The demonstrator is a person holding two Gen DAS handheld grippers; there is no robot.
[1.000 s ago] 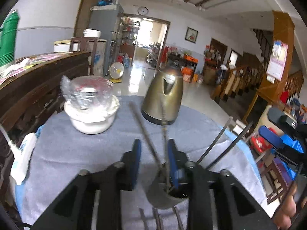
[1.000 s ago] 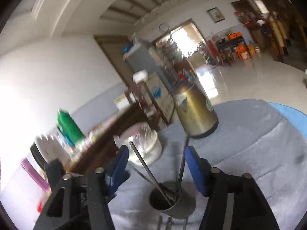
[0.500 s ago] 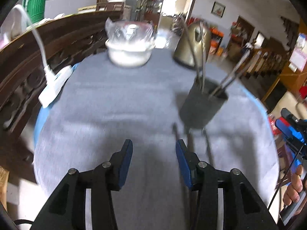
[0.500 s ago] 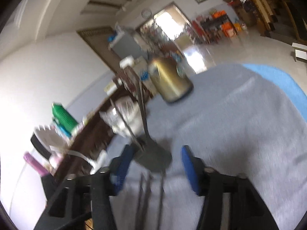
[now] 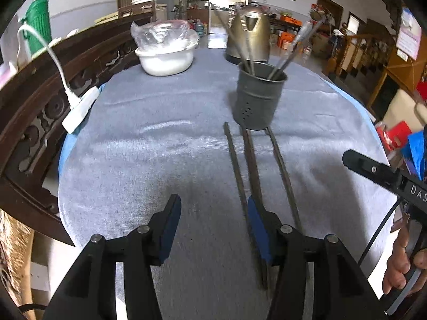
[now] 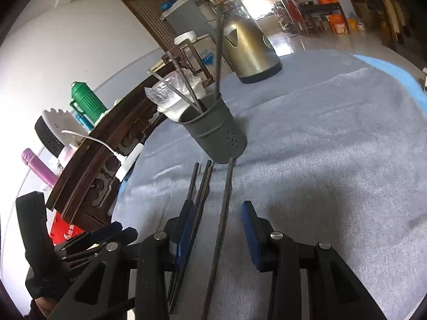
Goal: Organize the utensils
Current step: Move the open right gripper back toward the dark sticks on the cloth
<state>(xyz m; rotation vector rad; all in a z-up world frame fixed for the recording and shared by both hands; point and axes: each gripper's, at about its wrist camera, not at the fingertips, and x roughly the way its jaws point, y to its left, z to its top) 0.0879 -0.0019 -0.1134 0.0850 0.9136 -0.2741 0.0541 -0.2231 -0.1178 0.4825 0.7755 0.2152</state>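
The right gripper (image 6: 217, 229), spread and empty, hovers astride the rightmost chopstick (image 6: 222, 213), which lies lengthwise toward the holder (image 6: 216, 136), while the open left gripper (image 5: 213, 221) hangs alongside.

A soft, matt grey cloth (image 5: 149, 160) with a fine woven nap covers the table. The holder (image 5: 257, 98) looks like dull grey metal with small punched holes, and the sticks (image 5: 252, 160) lying before it are dark matt metal, as are those standing inside. The kettle (image 5: 249, 36) is brushed, brassy metal with a soft sheen. A white bowl (image 5: 166, 60) looks like smooth plastic under crinkled glossy film. The sideboard (image 5: 40, 101) is dark carved wood, polished. Both grippers have matt black plastic arms and blue pads (image 6: 249, 229).
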